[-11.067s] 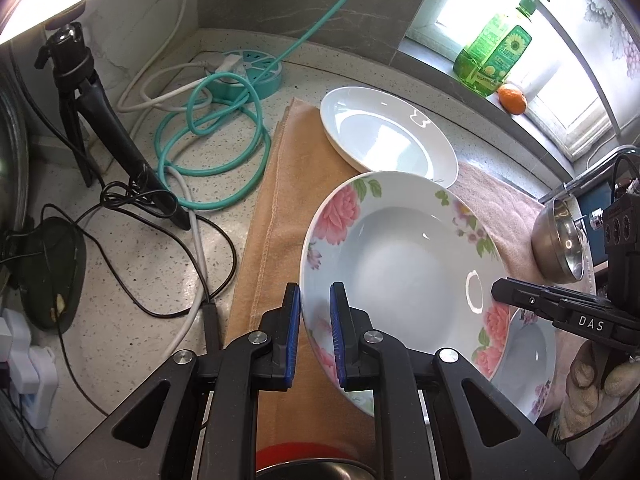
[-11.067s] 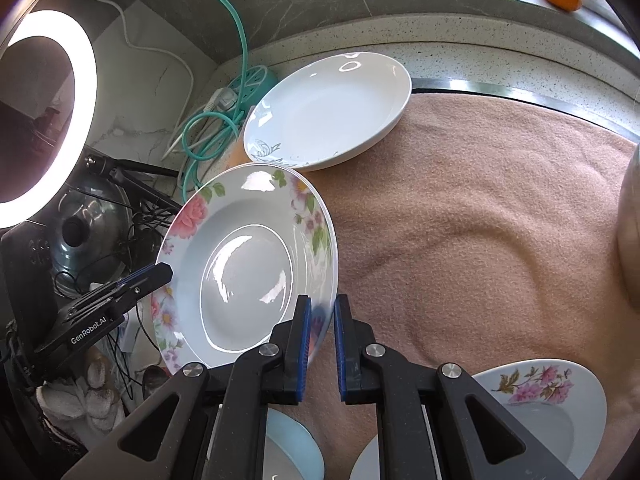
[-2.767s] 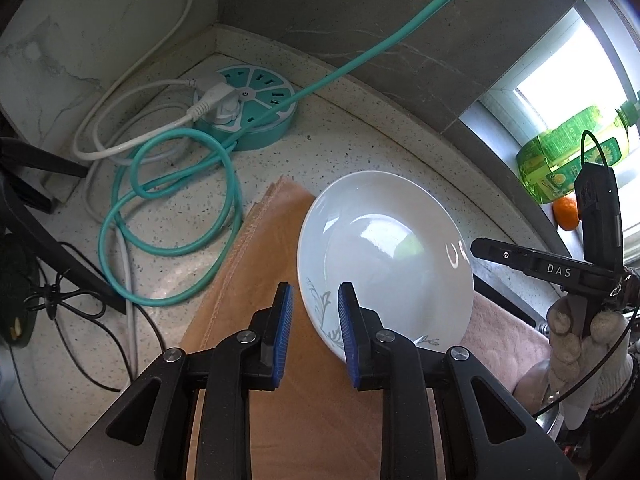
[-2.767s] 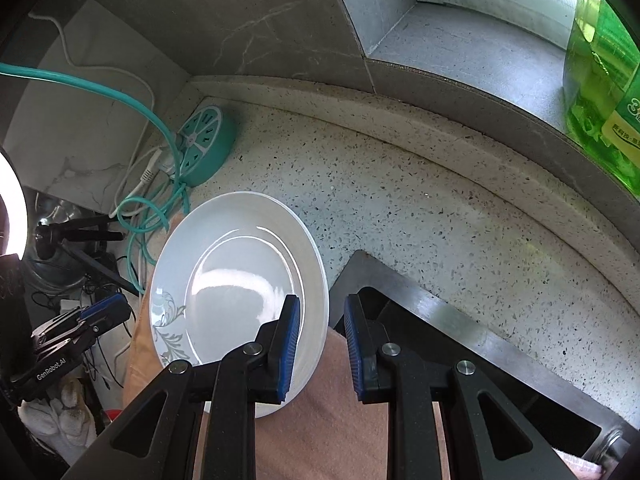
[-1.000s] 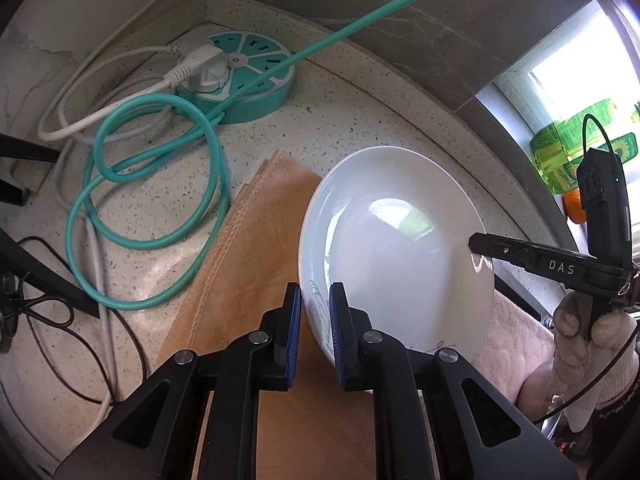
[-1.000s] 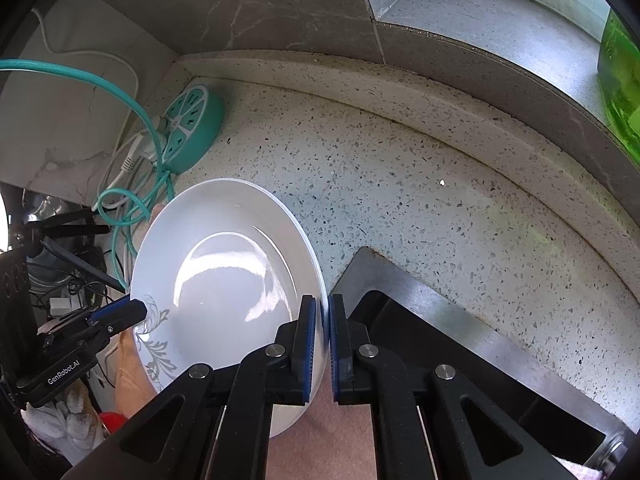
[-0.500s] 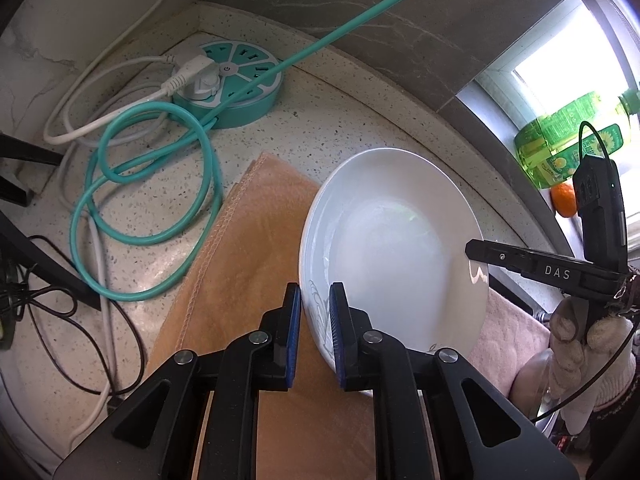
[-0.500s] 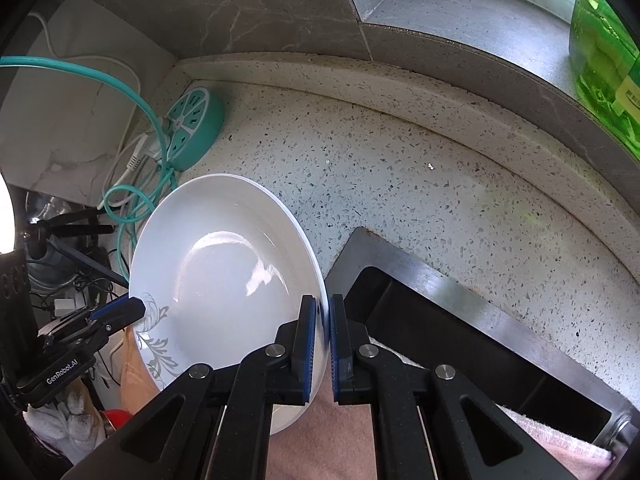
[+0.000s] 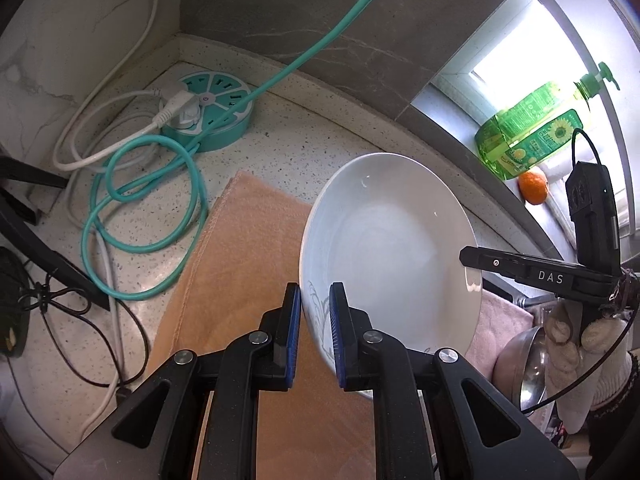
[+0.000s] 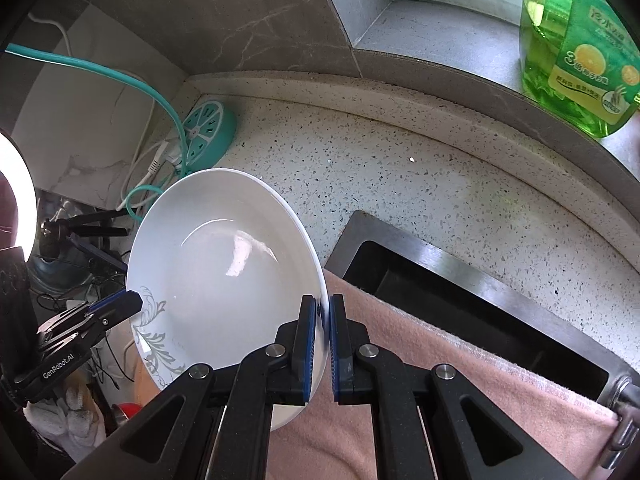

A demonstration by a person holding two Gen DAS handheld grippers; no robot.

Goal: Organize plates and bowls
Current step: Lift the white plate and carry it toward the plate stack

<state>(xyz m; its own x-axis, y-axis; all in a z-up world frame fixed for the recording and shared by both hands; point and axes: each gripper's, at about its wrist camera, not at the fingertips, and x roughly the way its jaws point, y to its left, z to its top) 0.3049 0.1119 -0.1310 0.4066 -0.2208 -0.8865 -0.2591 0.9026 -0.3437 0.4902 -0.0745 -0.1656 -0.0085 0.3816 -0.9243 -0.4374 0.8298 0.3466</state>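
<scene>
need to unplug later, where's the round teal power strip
In the left wrist view, the round teal power strip sits upper left in the counter's back corner, beyond the coiled teal cable.

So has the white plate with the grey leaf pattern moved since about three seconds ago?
Yes. The white plate was lying flat on the orange towel; now it is lifted clear and tilted, gripped at opposite rims by both hand-held grippers.

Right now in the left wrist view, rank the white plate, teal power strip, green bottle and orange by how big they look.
1. white plate, nearest the camera
2. green bottle and teal power strip: too close to rank
3. orange
</scene>
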